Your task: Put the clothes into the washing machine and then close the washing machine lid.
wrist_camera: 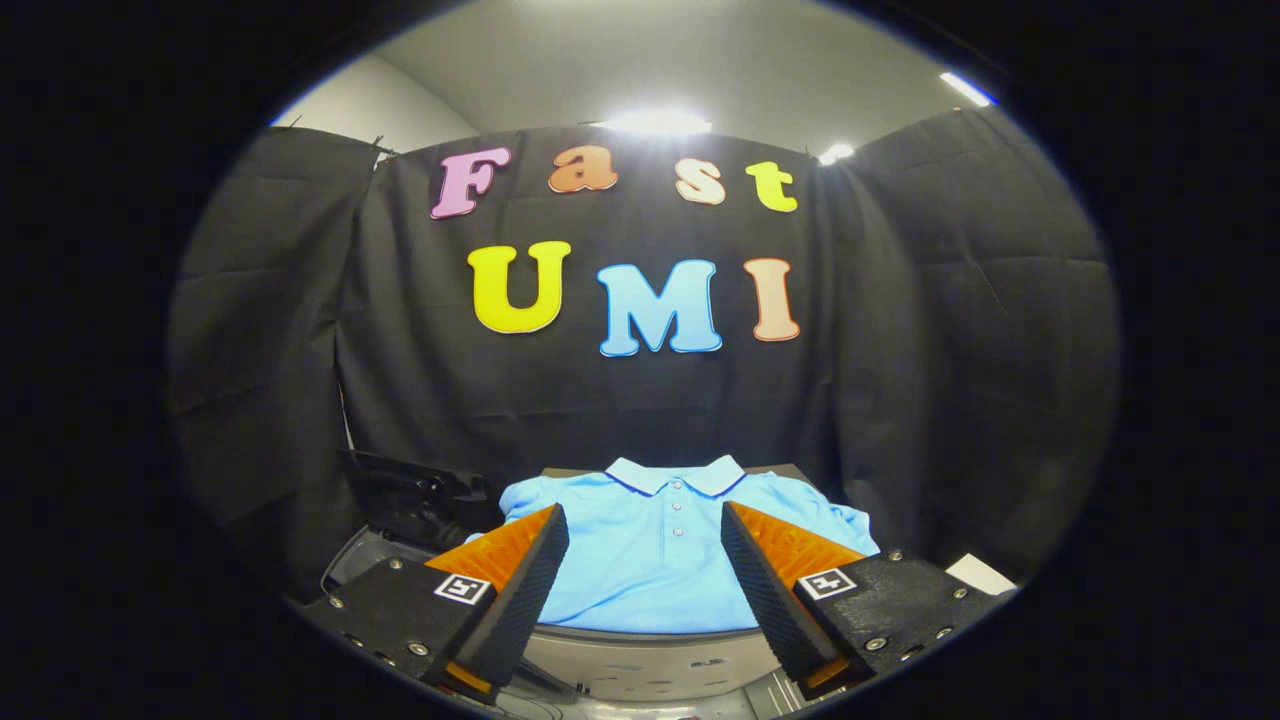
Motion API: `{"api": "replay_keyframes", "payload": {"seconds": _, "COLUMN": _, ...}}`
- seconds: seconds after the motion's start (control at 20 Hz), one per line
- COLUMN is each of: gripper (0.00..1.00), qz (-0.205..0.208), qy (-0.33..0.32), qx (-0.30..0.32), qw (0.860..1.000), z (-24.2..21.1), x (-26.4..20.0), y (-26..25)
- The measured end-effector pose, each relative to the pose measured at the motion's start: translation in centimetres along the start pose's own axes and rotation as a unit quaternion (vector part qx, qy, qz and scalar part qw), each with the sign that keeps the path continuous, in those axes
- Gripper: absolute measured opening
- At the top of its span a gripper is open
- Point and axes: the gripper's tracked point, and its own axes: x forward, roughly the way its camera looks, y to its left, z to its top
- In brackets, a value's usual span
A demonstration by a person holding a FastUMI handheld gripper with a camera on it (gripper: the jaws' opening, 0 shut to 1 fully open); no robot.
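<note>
A light blue polo shirt (650, 550) lies folded flat on a raised surface just ahead of my fingers, collar pointing away from me toward the black cloth wall. My gripper (645, 530) stands open above the shirt's near part, one finger on each side of the button placket, and nothing is held between them. Below the shirt's near edge runs a grey curved rim (640, 655) of what looks like the washing machine. To the left, a dark raised panel (420, 495) that may be the machine's lid stands behind the left finger.
Black cloth walls the booth on all sides beyond the shirt. A small white object (980, 573) sits at the right past the right finger. Bright ceiling lights shine overhead.
</note>
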Motion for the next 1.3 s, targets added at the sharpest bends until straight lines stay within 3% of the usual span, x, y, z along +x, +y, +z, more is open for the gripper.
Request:
{"api": "replay_keyframes", "payload": {"seconds": 0.8, "gripper": 0.96, "qz": 0.013, "qy": 0.112, "qx": -0.008, "qw": 0.994, "z": -4.0, "x": 10.8, "y": -2.1}}
{"api": "replay_keyframes", "payload": {"seconds": 1.3, "gripper": 0.96, "qz": 0.026, "qy": 0.218, "qx": -0.009, "qw": 0.976, "z": -7.8, "x": 14.1, "y": -2.2}}
